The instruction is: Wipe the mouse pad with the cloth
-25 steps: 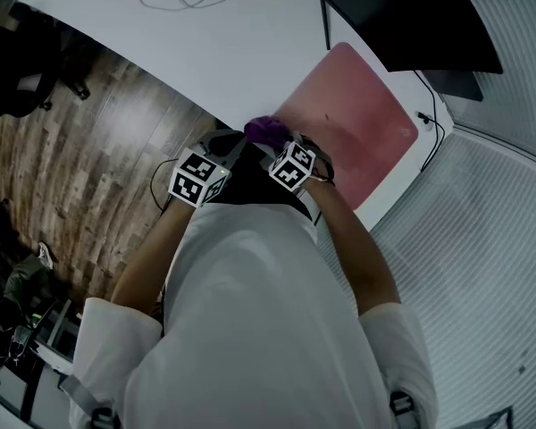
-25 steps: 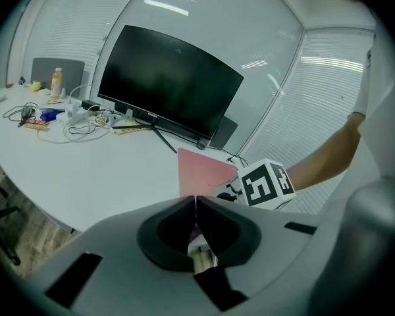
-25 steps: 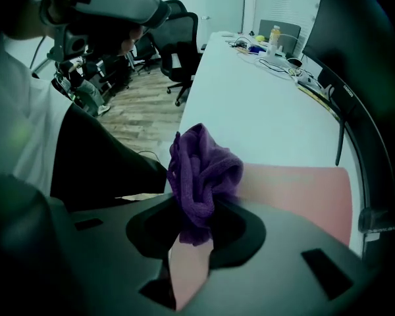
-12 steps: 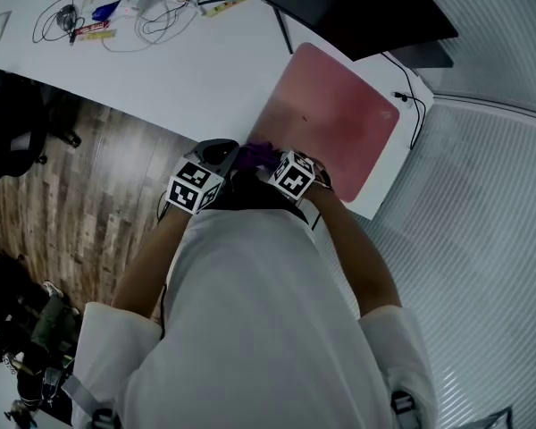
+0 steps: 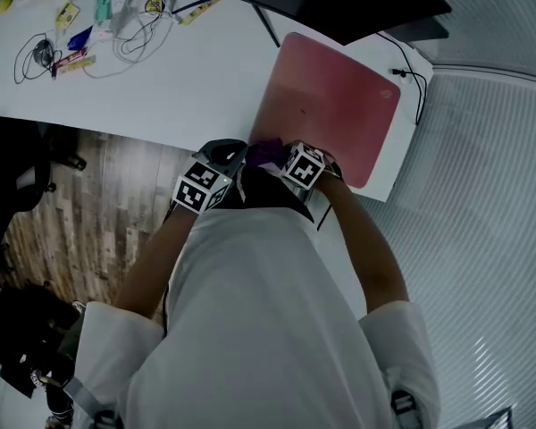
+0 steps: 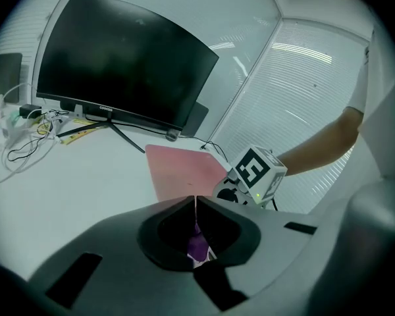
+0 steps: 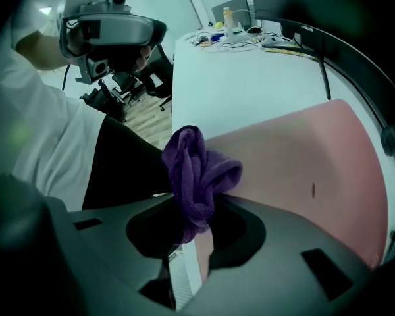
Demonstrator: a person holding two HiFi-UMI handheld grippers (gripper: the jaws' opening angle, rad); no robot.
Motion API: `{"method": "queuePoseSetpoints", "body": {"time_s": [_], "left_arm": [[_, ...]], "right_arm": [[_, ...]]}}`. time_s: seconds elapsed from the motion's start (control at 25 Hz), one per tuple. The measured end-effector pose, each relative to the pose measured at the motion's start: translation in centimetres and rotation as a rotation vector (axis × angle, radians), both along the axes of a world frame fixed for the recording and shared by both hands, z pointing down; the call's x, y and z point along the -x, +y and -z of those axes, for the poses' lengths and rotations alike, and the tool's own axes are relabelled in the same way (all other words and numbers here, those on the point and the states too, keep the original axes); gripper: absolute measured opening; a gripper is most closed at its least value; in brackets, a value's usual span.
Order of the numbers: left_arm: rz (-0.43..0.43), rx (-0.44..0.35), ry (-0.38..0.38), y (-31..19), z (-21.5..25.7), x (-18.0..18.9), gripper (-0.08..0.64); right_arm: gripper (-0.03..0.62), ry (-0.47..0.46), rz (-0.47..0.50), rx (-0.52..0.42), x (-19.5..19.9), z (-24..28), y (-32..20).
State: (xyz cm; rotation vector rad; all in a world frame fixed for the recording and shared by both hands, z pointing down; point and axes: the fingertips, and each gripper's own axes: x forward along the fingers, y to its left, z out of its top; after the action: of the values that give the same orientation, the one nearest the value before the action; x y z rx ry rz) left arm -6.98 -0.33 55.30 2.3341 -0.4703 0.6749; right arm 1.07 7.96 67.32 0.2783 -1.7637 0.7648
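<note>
The pink mouse pad (image 5: 330,96) lies on the white desk (image 5: 188,79) under the monitor. A bunched purple cloth (image 7: 197,170) stands up out of my right gripper (image 7: 196,206), which is shut on it at the pad's near corner. In the head view the cloth (image 5: 266,153) shows between the two marker cubes. My left gripper (image 6: 195,203) is just left of the right one, its jaws closed to a thin slit. A sliver of purple cloth (image 6: 197,245) sits between them. The right gripper's cube (image 6: 257,172) is close beside it, over the pad (image 6: 184,170).
A dark curved monitor (image 6: 118,64) stands behind the pad on a thin stand. Cables and small items (image 5: 116,25) clutter the desk's far left. The desk edge runs right by both grippers, with wood floor (image 5: 89,204) below. A black cable (image 5: 411,79) trails at the pad's right.
The head view has swung, so more of the desk's left clutter shows. Both grippers stay close together with the cloth at the pad's near corner; less of the cloth shows now.
</note>
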Motion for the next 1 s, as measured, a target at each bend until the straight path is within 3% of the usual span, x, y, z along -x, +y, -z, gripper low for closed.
{"method": "queuePoseSetpoints", "body": {"time_s": [0.48, 1.0], "left_arm": [[-0.077, 0.027, 0.012, -1.1, -1.0, -0.9, 0.023], [0.043, 0.056, -0.009, -1.9, -1.5, -3.9, 0.023]], "right_arm": [[0.110, 0.056, -0.067, -0.031, -1.9, -1.6, -2.8], [0.109, 0.053, -0.117, -0.155, -6.6, -1.8, -8.1]]}}
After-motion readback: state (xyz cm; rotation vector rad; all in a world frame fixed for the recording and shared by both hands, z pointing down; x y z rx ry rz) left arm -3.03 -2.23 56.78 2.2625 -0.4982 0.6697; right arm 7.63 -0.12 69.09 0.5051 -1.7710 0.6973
